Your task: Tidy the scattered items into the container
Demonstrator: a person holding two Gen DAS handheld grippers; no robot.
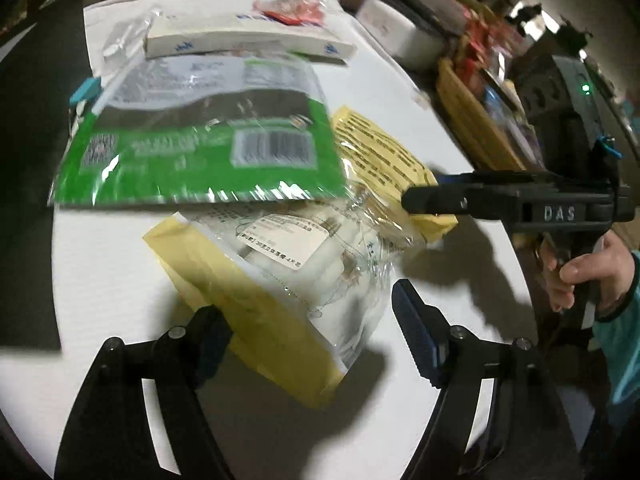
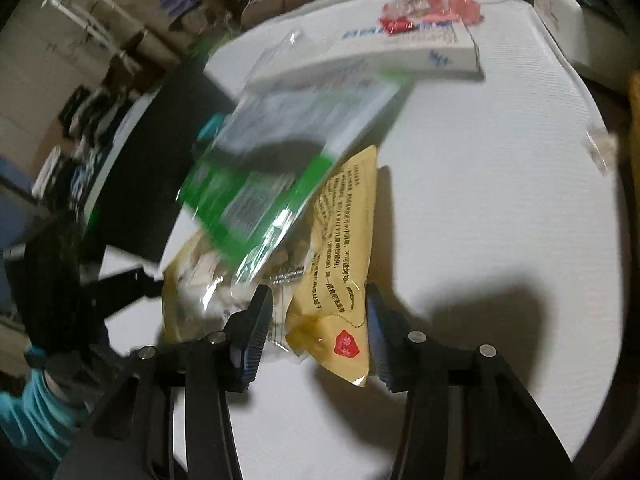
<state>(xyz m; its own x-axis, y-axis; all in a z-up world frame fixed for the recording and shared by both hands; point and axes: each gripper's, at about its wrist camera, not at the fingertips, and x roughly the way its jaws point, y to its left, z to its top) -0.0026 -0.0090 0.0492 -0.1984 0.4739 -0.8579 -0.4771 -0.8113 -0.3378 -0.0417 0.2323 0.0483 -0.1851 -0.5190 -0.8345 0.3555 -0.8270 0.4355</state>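
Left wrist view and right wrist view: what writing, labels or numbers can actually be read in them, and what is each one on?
"DAS": raised letters on the right gripper.
Green packet: barcode and QR code, print too blurred to read.
Yellow packet: lines of Chinese text and a red seal, too small to read.
Clear bag: white sticker, blurred.
White box: blue marks, unreadable.

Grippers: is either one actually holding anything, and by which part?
Nothing is gripped yet. The right gripper straddles the lower end of the yellow sachet, pads not pressing; the left gripper stands open around the clear packet.
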